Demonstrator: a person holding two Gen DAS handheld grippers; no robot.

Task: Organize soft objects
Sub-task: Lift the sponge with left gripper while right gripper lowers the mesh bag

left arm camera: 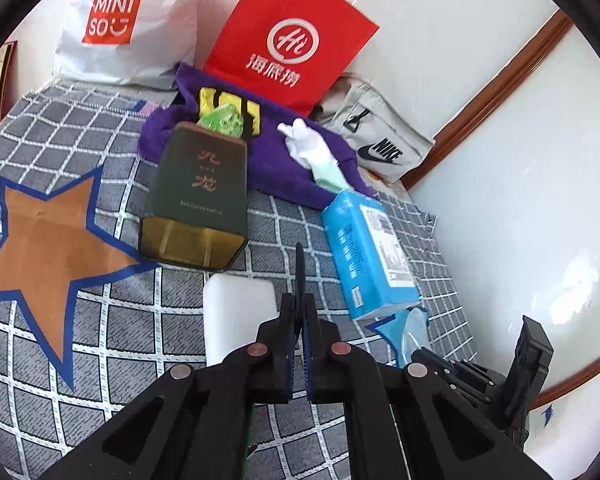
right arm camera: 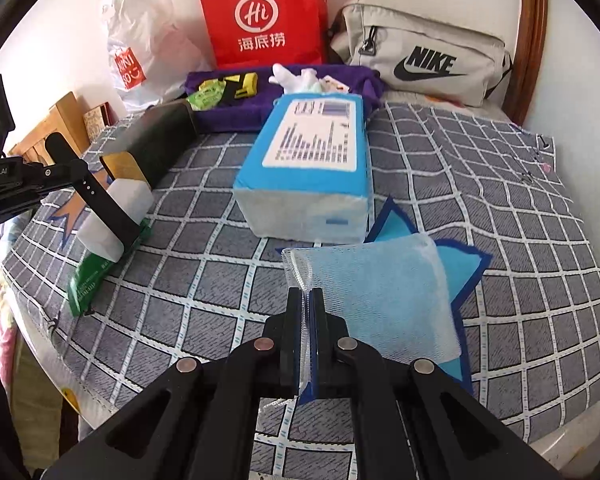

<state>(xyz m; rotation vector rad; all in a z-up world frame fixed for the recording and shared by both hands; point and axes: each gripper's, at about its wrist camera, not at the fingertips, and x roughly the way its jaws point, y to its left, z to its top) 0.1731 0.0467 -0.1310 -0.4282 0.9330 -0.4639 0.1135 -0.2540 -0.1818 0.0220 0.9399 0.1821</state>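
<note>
Two soft items are in hand, one per gripper. L gripper (left arm camera: 299, 300): jaws pressed together on 1 black strap (left arm camera: 300, 268), which sticks up edge-on from the tips. The right wrist view shows the strap hanging slanted, its lower end touching or just over the white block. R gripper (right arm camera: 308, 292): jaws pinching the near-left edge of 1 clear mesh pouch (right arm camera: 372, 300) with blue inside. The rest of the pouch lies flat ahead and right of the tips, covering most of 1 blue star (right arm camera: 464, 268).

Count of the rest:
- 1 white block (left arm camera: 236, 312) just ahead-left of the L jaws, sitting on 1 green packet (right arm camera: 88, 280).
- 1 dark green box (left arm camera: 200, 196) on its side, behind the block.
- 1 blue tissue pack (right arm camera: 308, 168), just behind the pouch; can't tell if they touch.
- 1 brown star (left arm camera: 44, 236), far left, nothing on it.
- 1 purple towel (left arm camera: 276, 176) at the back w/ 1 white glove-like piece (left arm camera: 308, 144), 1 yellow item (left arm camera: 252, 112) and 1 small green packet (left arm camera: 224, 120) on it.
- 2 shopping bags vs the wall: red (left arm camera: 288, 36), white (left arm camera: 116, 20).
- 1 grey Nike pouch (right arm camera: 420, 56), back right.

Everything sits on a grey checked sheet (right arm camera: 500, 200). The sheet edge drops off near-left, close to the green packet, and again near-right. White wall w/ wood trim runs along the right side. Open room: the bare stretch right of the tissue pack, and the strip between the green packet and the pouch.
</note>
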